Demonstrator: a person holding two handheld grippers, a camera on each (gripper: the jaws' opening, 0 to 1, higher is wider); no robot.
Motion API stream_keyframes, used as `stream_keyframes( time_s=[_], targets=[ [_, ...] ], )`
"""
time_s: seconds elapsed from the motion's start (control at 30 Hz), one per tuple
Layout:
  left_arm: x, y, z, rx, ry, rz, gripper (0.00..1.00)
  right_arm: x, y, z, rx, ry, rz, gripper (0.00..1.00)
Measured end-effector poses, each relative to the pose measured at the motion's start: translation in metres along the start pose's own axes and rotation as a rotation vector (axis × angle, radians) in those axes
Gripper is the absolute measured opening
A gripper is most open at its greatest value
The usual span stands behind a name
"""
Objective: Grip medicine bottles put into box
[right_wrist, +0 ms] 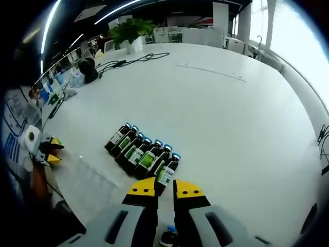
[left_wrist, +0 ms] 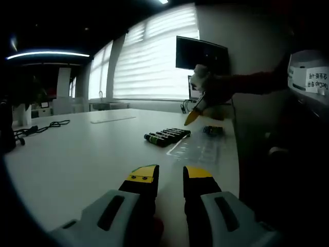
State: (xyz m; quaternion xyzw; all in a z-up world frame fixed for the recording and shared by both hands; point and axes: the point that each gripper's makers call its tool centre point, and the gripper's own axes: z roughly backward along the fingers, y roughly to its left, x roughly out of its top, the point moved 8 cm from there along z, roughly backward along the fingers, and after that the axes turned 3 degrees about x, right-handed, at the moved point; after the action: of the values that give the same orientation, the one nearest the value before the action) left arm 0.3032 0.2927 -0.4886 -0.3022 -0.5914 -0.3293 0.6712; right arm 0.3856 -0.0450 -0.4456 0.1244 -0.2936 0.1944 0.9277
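The right claw (right_wrist: 158, 189) grips one bottle (right_wrist: 167, 237) above the row of bottles (right_wrist: 143, 156) on the desk (right_wrist: 231, 118) and must next carry it to the clear box (right_wrist: 87, 181) near the desk edge, while the left claw (left_wrist: 169, 177) waits open.

At the bottom of the frame the left gripper (left_wrist: 170, 175) hangs over a white table (left_wrist: 87, 154), its yellow-tipped jaws slightly apart with nothing between them. At centre lies a row of dark medicine bottles (left_wrist: 167, 136), beside a clear tray (left_wrist: 198, 149). Upper right, the right gripper (left_wrist: 194, 117) hovers above the table.
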Motion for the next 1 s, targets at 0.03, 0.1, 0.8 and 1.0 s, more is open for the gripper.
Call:
stream_keyframes(
  time_s=[0.03,0.1,0.8,1.0],
  targets=[
    [0.0,0.0,0.0,-0.001,0.0,-0.001,0.13,0.0,0.0,-0.001,0.0,-0.001,-0.001,0.07],
    [0.0,0.0,0.0,0.0,0.001,-0.001,0.13,0.001,-0.001,-0.005,0.004,0.002,-0.004,0.07],
    [0.0,-0.001,0.0,-0.001,0.0,-0.003,0.13,0.001,-0.004,-0.016,-0.008,0.04,-0.014,0.08],
    [0.0,0.0,0.0,-0.001,0.0,-0.003,0.13,0.0,-0.007,-0.015,-0.02,0.048,-0.015,0.08]
  ],
)
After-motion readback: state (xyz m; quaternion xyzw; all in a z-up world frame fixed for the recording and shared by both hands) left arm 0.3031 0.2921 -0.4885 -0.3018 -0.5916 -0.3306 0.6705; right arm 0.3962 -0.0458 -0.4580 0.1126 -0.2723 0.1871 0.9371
